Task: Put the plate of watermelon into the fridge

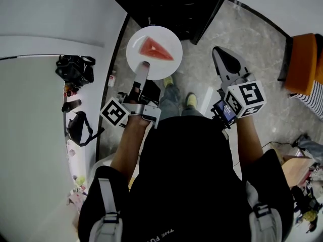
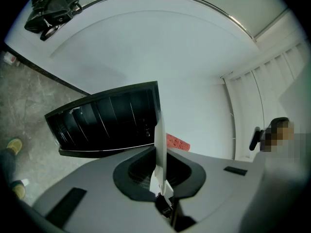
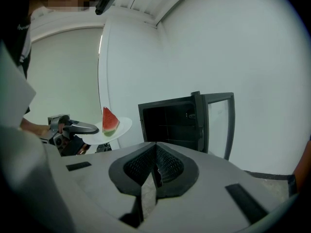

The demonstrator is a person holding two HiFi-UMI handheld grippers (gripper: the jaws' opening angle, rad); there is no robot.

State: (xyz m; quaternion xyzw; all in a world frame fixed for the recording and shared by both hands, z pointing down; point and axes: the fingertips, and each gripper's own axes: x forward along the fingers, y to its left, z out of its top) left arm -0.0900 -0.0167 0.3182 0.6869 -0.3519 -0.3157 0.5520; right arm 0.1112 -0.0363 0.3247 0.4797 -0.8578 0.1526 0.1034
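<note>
A white plate (image 1: pixel 162 64) carries a red watermelon wedge (image 1: pixel 155 48) and is held in the air in front of the small black fridge (image 1: pixel 169 6). The fridge door (image 1: pixel 211 13) stands open. My left gripper (image 1: pixel 145 65) is shut on the plate's near rim. In the left gripper view the plate (image 2: pixel 160 144) shows edge-on between the jaws, with the wedge (image 2: pixel 178 142) behind it. My right gripper (image 1: pixel 224 59) is shut and holds nothing, to the right of the plate. The right gripper view shows the plate (image 3: pixel 121 127), the wedge (image 3: pixel 110 120) and the open fridge (image 3: pixel 169 123).
Black bags (image 1: pixel 75 68) lie on the white surface at the left. A small bottle (image 1: pixel 112 77) stands on the stone floor by the wall. An orange seat (image 1: pixel 302 59) is at the right. The person's yellow shoes (image 1: pixel 191 100) are just before the fridge.
</note>
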